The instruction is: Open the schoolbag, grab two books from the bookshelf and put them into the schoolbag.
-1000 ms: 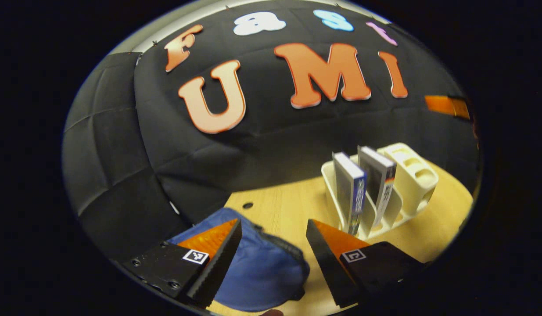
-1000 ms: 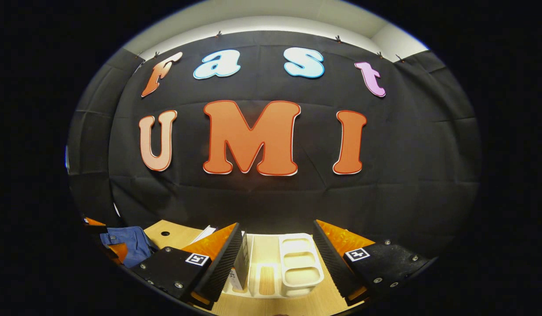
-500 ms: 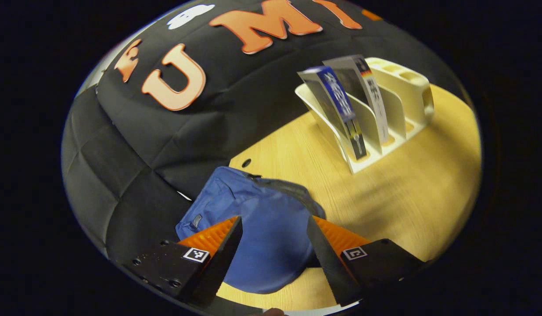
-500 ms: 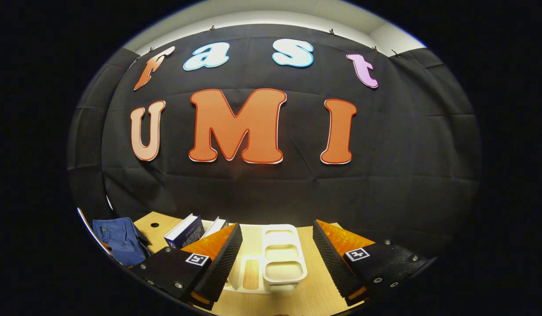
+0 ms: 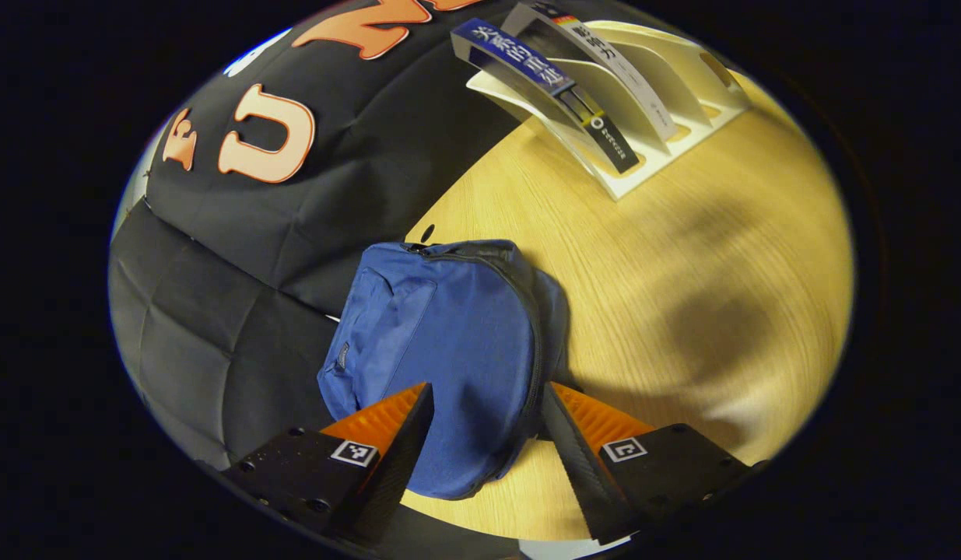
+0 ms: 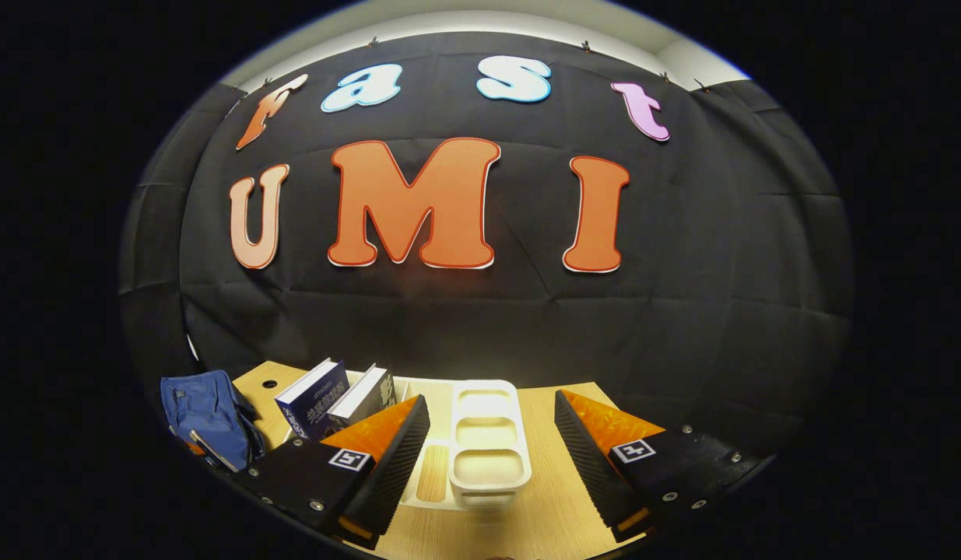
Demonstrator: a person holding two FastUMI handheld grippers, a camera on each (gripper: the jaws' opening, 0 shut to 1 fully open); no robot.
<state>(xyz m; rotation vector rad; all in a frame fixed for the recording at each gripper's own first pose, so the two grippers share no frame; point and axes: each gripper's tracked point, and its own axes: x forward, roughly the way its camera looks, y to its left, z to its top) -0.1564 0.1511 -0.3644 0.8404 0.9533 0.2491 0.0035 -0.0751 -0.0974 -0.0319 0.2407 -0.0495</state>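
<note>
Step in hand looks like the opening of the schoolbag (image 5: 449,350): it lies flat and apparently zipped on the wooden table (image 5: 682,311), near the booth wall; left gripper (image 5: 484,404) hovers above its near end, jaws wide, holding nothing. Both books (image 5: 542,85) lean in the cream bookshelf (image 5: 667,148), well apart from the bag; right gripper (image 6: 492,420) hangs wide and empty before that shelf. Next move calls for finding the zip pull along the dark zipper seam (image 5: 533,342); its exact place I cannot tell.
</note>
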